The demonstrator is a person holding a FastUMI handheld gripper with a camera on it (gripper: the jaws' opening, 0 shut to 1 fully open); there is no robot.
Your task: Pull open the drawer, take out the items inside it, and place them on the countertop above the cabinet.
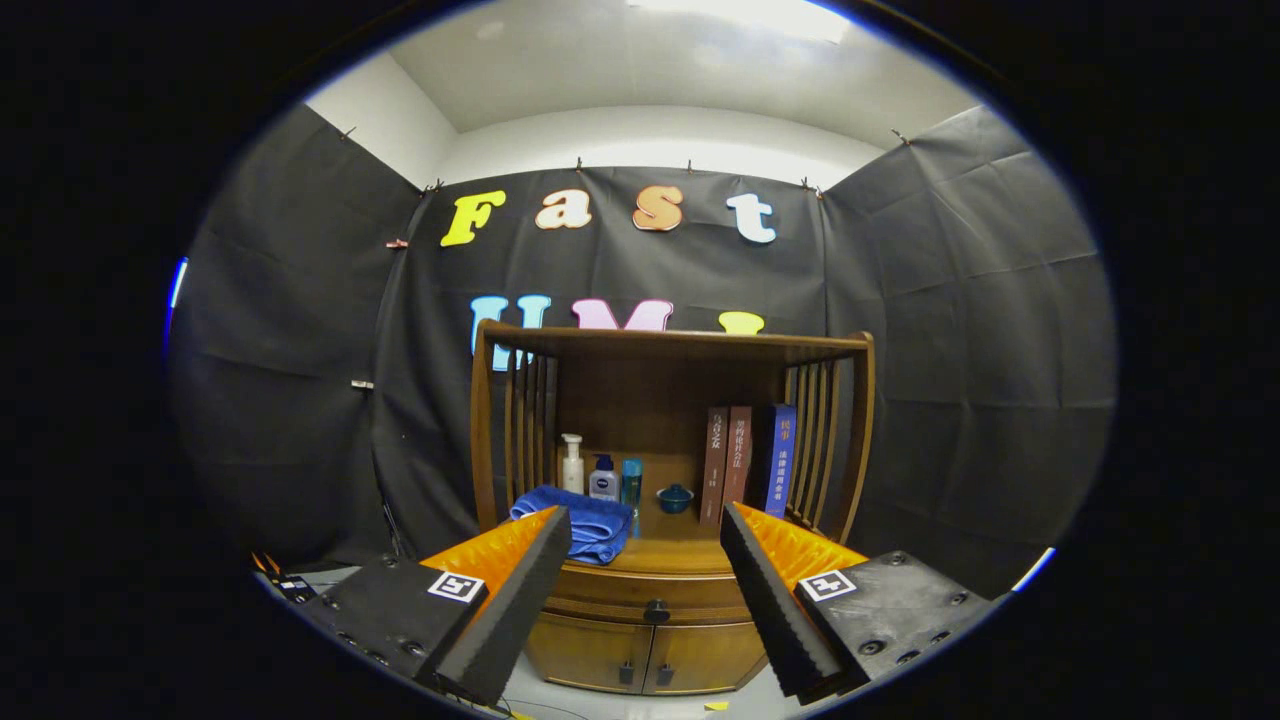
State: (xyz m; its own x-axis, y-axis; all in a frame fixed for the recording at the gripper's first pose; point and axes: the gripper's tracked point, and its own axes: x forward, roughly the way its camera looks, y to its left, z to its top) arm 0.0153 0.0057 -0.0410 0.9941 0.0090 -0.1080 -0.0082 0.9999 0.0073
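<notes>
Claw [645,560] spread wide and gripping nothing, facing a small wooden cabinet [660,600] whose drawer [650,598] is shut.

On the counter [690,552] above the drawer, from left to right: a folded blue towel [585,522] lies at the front, just beyond the left finger; behind it stand a white pump bottle [572,463], a shorter white bottle with a blue cap [603,478] and a slim teal bottle [632,483]; next comes a small dark blue bowl [675,498]; then two brown books [726,462] and a blue book [781,458] stand upright, just beyond the right finger. The drawer's round dark knob [656,610] sits between the two fingers, ahead of them and untouched. Below the drawer, two cabinet doors [645,655] are closed. Whatever the drawer holds is hidden.
</notes>
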